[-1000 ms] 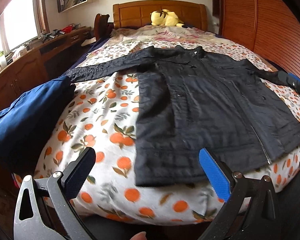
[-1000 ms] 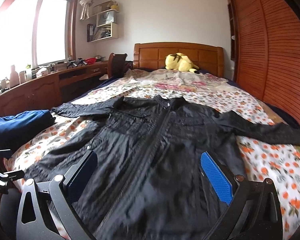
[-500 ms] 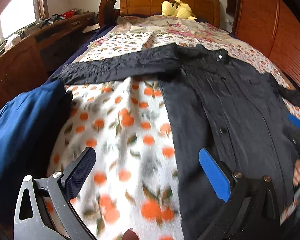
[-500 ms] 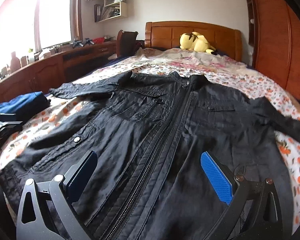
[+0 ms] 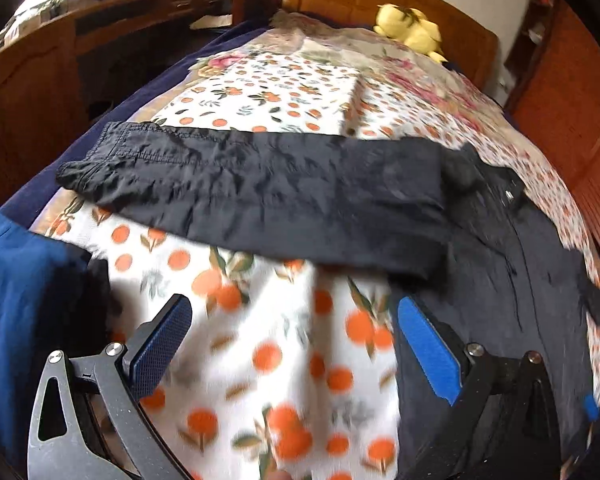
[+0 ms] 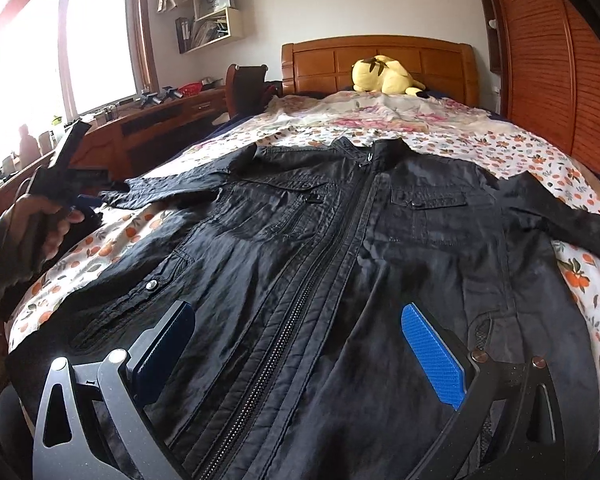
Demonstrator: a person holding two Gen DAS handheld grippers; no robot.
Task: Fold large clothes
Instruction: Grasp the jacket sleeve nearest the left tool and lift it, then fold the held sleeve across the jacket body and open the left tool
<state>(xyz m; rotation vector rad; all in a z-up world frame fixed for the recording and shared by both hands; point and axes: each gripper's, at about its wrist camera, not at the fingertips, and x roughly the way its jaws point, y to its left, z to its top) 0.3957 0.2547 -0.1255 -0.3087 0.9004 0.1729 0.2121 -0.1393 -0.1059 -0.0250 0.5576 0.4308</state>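
Jacket [image 6: 340, 264] zipper shows only rightward; left view seems blurred.

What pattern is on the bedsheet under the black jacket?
White with oranges and green leaves on the bedsheet, clearest in the left wrist view beside the jacket.

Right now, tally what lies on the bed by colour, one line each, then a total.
Black: 1, the jacket, spread flat and zipped
Dark blue: 1, the folded garment at the bed's near left edge
Yellow: 1, the plush toy by the headboard
Total: 3
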